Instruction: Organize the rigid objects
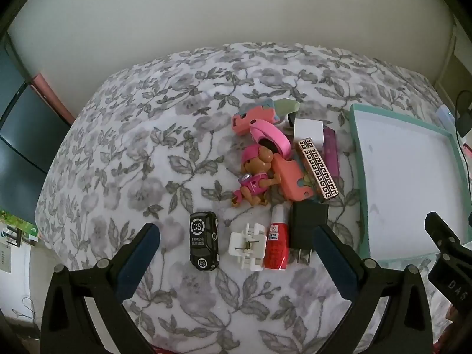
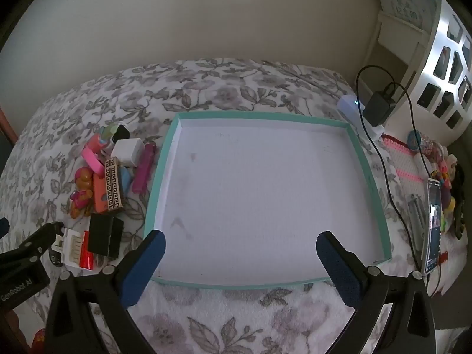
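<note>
Plain cream wall (image 1: pixel 206 8) is running behind the grey floral bedspread (image 1: pixel 141 135), dark glass panels (image 1: pixel 20 135) sitting at 9 o'clock, white cut-out shelving (image 2: pixel 448 67) standing at 2 o'clock, light dim.

Left gripper (image 1: pixel 236 250) wide open above flowery bedspread (image 1: pixel 124 153). Between its fingers: black toy car (image 1: pixel 203 240), white clip (image 1: pixel 247 246), red glue bottle (image 1: pixel 275 246), black plug (image 1: pixel 306 230). Teal box (image 1: pixel 358 159) at right.

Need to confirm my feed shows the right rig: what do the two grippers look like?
Both the left gripper and right gripper have black plastic frames with round silver screws and dark blue textured fingers. White lettering marks the bodies. No sleeves or cables on them show.
</note>
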{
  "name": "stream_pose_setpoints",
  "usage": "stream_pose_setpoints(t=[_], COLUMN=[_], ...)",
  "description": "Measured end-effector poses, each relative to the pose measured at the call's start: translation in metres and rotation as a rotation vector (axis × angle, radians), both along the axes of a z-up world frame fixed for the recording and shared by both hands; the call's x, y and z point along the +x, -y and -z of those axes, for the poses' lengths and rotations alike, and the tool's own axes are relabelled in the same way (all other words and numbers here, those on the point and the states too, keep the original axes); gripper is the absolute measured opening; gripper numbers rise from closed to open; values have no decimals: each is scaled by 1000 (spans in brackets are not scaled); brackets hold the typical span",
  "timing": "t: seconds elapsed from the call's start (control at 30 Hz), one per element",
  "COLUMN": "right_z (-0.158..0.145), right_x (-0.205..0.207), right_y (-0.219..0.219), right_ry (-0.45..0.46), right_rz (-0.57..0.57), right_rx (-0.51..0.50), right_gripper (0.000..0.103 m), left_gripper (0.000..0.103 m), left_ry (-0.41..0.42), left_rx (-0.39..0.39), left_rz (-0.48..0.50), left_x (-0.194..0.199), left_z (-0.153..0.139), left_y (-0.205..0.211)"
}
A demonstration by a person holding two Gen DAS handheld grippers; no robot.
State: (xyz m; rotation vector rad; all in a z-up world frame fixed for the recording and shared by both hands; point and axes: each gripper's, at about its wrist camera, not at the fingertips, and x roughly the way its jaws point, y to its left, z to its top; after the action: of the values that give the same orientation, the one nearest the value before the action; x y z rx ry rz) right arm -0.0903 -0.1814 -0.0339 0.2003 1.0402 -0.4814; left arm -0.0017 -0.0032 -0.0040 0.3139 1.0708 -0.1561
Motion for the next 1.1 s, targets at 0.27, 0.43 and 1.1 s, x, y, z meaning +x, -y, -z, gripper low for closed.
stream_pose_setpoints(t=[0.27,0.43,1.1], right_z=[-1,0,0], right_x=[0,0,-1], right_y=[1,1,2], right_ry=[-1,0,-1], right_rz=[-2,-1,-1], right_rx=[3,4,8], right_gripper=[103,103,103], left_gripper=[103,103,103], left_ry=[-4,-5,-6], left_rx=[-1,1,6], left_rz=[2,2,1], left_x=[0,0,0], left_z=[2,3,4], left_y=[-2,-2,-1])
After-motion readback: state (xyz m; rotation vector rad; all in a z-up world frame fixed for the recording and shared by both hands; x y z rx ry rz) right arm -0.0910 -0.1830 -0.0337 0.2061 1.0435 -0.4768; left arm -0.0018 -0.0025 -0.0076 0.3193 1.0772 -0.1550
